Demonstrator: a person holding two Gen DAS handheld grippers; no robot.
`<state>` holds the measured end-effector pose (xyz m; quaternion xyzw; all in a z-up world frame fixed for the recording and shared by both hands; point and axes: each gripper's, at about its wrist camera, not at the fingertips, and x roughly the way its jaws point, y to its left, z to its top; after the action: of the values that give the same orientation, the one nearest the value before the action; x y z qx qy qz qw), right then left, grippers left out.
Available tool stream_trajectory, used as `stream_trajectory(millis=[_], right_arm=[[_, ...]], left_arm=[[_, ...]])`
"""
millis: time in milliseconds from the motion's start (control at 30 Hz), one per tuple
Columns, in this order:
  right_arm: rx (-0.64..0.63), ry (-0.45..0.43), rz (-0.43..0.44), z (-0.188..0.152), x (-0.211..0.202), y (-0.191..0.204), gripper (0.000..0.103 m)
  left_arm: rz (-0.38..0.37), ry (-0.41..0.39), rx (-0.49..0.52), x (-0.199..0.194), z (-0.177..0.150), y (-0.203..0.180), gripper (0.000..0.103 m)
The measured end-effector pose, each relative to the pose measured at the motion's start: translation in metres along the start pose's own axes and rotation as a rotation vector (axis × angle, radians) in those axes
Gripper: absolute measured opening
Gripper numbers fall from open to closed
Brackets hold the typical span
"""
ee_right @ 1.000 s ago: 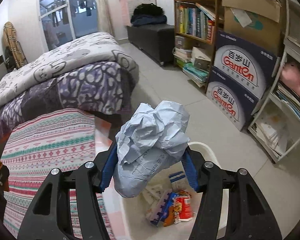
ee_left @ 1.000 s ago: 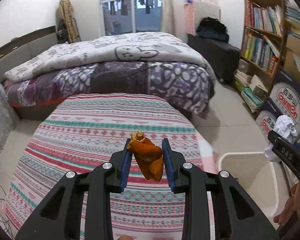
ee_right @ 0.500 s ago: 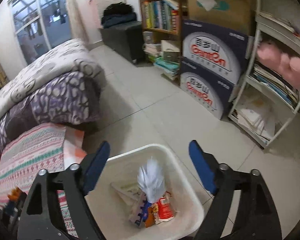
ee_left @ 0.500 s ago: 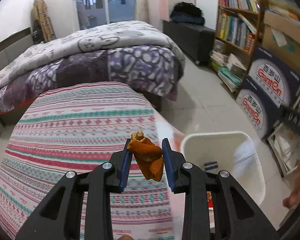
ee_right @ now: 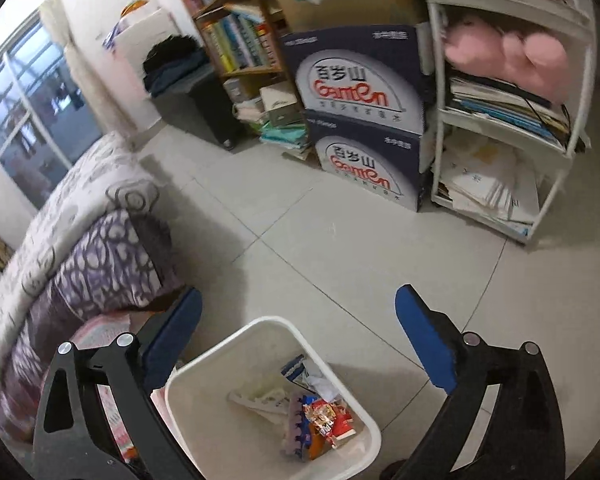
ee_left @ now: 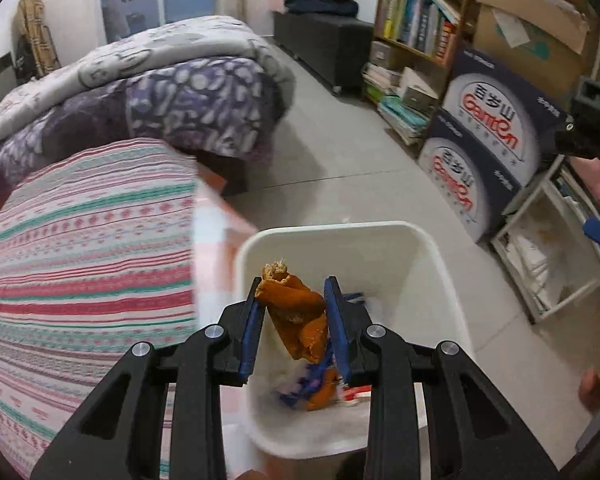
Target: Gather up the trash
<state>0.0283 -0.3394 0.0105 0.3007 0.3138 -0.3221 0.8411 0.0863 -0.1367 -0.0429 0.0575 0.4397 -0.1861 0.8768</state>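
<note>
My left gripper (ee_left: 296, 312) is shut on an orange peel (ee_left: 296, 320) and holds it over the white trash bin (ee_left: 380, 236). The bin stands on the floor by the striped table. My right gripper (ee_right: 298, 340) is open and empty, above and behind the same bin (ee_right: 188, 372). Inside the bin lie wrappers (ee_right: 324, 420), crumpled paper (ee_right: 320, 380) and other scraps. Part of the right gripper shows at the right edge of the left wrist view (ee_left: 592, 124).
A table with a striped cloth (ee_left: 80, 260) is left of the bin. A bed with a purple quilt (ee_left: 172, 100) lies behind it. Blue printed cartons (ee_right: 364, 120), a bookshelf (ee_left: 416, 20) and a white rack (ee_right: 512, 120) line the right side. Tiled floor (ee_right: 340, 248) lies between.
My right gripper opened and let the crumpled paper fall into the bin. My left gripper carried the orange peel right, from over the table to over the bin.
</note>
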Motion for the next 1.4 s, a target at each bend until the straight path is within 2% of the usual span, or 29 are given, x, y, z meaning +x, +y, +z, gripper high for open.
stream_trajectory(millis=[100, 233, 467, 600, 667, 800, 867, 967, 1200, 1400], right_arm=[[0.046, -0.024, -0.009, 0.007, -0.005, -0.015, 0.094], [0.063, -0.038, -0.026, 0.010, -0.008, -0.025, 0.095], [-0.006, -0.067, -0.021, 0.000, -0.020, -0.014, 0.096], [-0.141, -0.124, -0.048, -0.015, -0.031, 0.009, 0.096], [-0.193, -0.124, -0.045, -0.024, -0.036, 0.020, 0.096], [-0.300, -0.139, -0.027, -0.049, -0.057, 0.045, 0.096], [-0.348, -0.148, -0.017, -0.065, -0.070, 0.056, 0.096], [-0.385, -0.142, 0.009, -0.086, -0.083, 0.063, 0.096], [-0.422, -0.181, 0.114, -0.147, -0.100, 0.069, 0.096], [-0.481, -0.241, 0.139, -0.171, -0.101, 0.080, 0.096]], left_arm=[[-0.037, -0.013, 0.023, -0.002, 0.007, -0.018, 0.034], [-0.070, -0.054, 0.022, -0.015, 0.015, -0.027, 0.058], [-0.056, -0.073, 0.005, -0.036, 0.008, -0.012, 0.066], [-0.023, -0.087, -0.015, -0.052, -0.004, 0.010, 0.067], [0.012, -0.106, -0.019, -0.062, -0.012, 0.026, 0.073], [0.144, -0.185, -0.007, -0.089, -0.027, 0.053, 0.078], [0.189, -0.226, -0.020, -0.102, -0.034, 0.066, 0.089], [0.237, -0.283, -0.047, -0.122, -0.044, 0.086, 0.094], [0.257, -0.318, -0.130, -0.148, -0.063, 0.129, 0.095], [0.267, -0.308, -0.180, -0.145, -0.075, 0.150, 0.095]])
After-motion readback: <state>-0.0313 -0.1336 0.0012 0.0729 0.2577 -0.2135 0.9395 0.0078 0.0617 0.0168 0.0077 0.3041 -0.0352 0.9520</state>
